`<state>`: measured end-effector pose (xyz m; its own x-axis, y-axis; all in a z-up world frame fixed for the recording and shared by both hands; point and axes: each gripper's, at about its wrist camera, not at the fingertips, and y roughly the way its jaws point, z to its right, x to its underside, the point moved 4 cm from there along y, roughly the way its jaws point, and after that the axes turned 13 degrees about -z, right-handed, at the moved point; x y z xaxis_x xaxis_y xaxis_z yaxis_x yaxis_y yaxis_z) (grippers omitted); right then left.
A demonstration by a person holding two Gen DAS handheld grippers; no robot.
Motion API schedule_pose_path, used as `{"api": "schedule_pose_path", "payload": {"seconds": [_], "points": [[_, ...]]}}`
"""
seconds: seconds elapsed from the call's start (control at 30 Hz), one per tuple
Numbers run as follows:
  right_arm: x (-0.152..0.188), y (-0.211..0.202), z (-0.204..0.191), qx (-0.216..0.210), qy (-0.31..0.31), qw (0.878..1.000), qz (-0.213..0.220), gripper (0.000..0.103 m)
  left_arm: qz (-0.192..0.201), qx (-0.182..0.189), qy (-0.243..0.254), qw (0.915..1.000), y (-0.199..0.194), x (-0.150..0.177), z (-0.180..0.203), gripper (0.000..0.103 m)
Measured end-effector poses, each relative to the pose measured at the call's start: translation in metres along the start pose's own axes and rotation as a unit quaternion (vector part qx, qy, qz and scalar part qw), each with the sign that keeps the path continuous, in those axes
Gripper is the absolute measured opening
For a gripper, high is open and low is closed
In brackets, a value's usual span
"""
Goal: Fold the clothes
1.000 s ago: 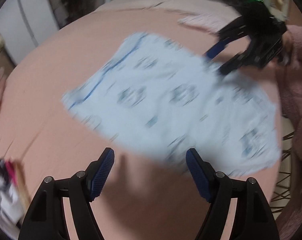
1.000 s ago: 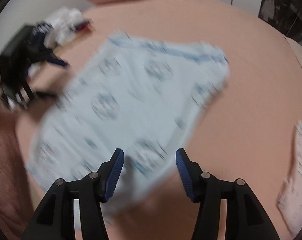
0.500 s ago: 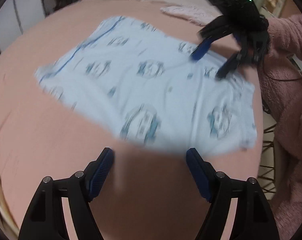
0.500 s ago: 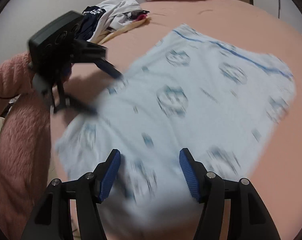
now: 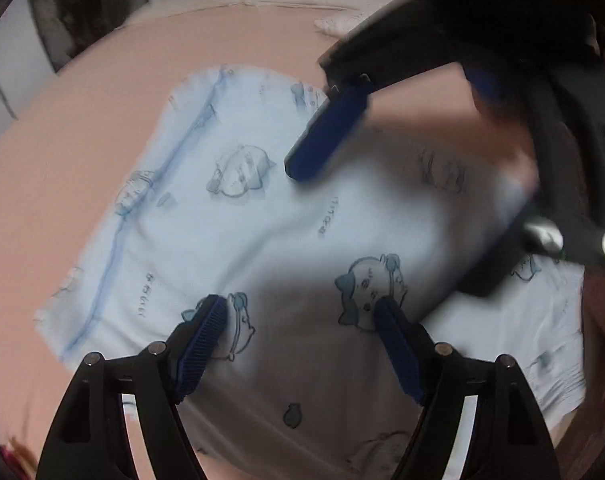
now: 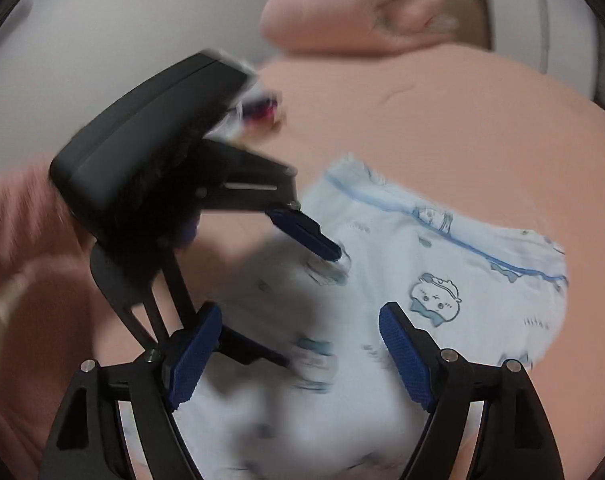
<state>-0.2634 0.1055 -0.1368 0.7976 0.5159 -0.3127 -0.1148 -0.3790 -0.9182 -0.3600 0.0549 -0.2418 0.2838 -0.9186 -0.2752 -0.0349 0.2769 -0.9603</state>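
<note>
Both grippers have come down and closed in on the pale blue garment (image 5: 262, 220) since a second ago, when each hung back at its own edge of the cloth; now they sit low over its middle, close enough that each fills much of the other's view. Starting at the left, the left gripper (image 5: 300, 312) has its fingers spread wide, their blue pads just above or on the printed fabric, with nothing between them. To its right the right gripper (image 6: 300, 320) is likewise wide open and empty, its fingers framing the cloth below. Whether any fingertip actually presses the fabric I cannot tell, since the near parts are blurred by motion. The garment lies spread flat on the pink bed (image 5: 62, 120), its blue-striped edge toward the far side and its near edge by the person's pink sleeve (image 6: 18, 216). No crease or doubled layer shows, so it reads as laid out rather than folded, and I judge the two grippers to be converging to smooth it or to take hold for a fold; which of those is not settled. Counted: one blue garment, two grippers with four fingers in all, one rolled pink blanket (image 6: 354, 8) at the head of the bed, and one small heap of other clothes (image 6: 258, 108) behind the left gripper, too blurred to count apart.
</note>
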Motion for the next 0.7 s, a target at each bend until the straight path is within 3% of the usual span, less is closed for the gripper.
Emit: {"api": "schedule_pose_path", "payload": {"seconds": [0.07, 0.2, 0.3, 0.47, 0.5, 0.6, 0.7], "points": [[0.008, 0.02, 0.02, -0.007, 0.011, 0.999, -0.039, 0.081, 0.015, 0.016, -0.01, 0.9997, -0.004, 0.01, -0.007, 0.078], [0.026, 0.016, 0.029, -0.027, -0.002, 0.999, -0.021, 0.081, 0.019, 0.0, -0.051, 0.9985, -0.018, 0.036, -0.013, 0.078], [0.048, 0.008, 0.031, 0.003, 0.001, 1.0, -0.021, 0.081, 0.021, -0.018, -0.084, 0.9961, -0.031, 0.056, -0.016, 0.079], [0.092, -0.011, 0.036, 0.098, 0.043, 0.993, -0.042, 0.081, 0.023, -0.048, -0.138, 0.989, -0.051, 0.09, -0.021, 0.081], [0.101, -0.018, 0.039, 0.095, 0.061, 0.993, -0.04, 0.081, 0.024, -0.054, -0.148, 0.9872, -0.055, 0.097, -0.022, 0.081], [0.095, -0.051, 0.05, 0.077, 0.112, 0.99, 0.03, 0.081, 0.06, -0.087, -0.177, 0.9786, -0.068, 0.075, -0.038, 0.081], [0.049, -0.055, 0.056, 0.078, 0.126, 0.987, 0.053, 0.081, 0.083, -0.081, -0.179, 0.9769, -0.065, 0.039, -0.049, 0.081]]}}
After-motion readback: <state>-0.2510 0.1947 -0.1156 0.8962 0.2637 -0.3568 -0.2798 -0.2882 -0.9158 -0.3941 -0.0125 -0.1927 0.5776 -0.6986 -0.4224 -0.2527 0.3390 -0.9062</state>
